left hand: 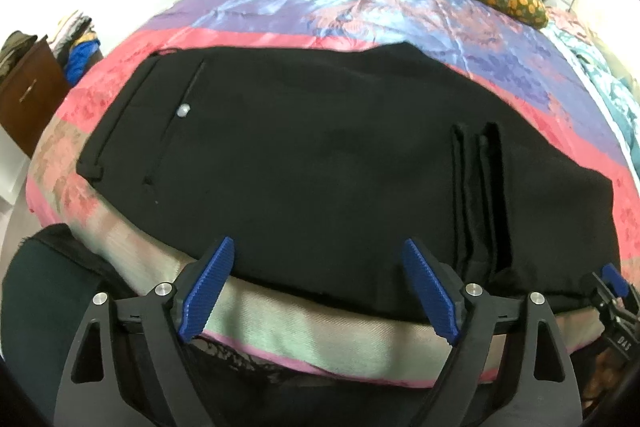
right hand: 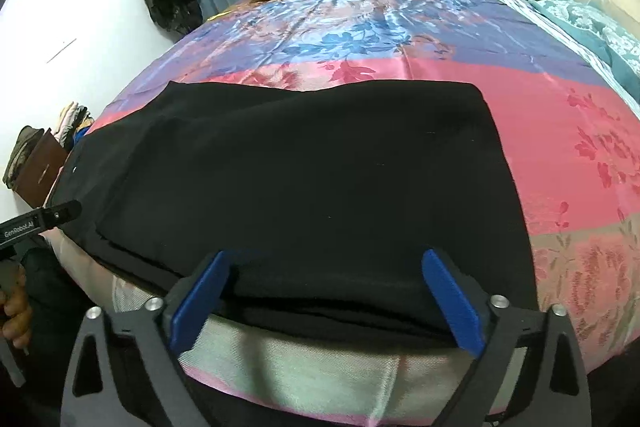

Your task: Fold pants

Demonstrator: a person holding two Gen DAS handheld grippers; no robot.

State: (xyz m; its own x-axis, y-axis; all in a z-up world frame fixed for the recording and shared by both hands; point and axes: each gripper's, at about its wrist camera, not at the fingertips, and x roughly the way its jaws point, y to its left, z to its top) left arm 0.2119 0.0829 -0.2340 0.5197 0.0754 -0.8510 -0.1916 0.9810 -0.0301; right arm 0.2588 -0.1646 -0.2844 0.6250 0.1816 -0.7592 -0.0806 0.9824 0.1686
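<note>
On the satin floral bedspread (left hand: 360,11), near its front edge, lie the black woven pants (left hand: 320,163), folded lengthwise, hems doubled over at right. Left gripper (left hand: 318,287) and right gripper (right hand: 326,301): both wide open, empty, fingers straddling the near edge. Next fold, probably: pinch all layers together, lift evenly, keep edges aligned. Readable text: "GenRobot.AI" on the left unit in the right view; "DAS" on the right unit, partly blurred.
</note>
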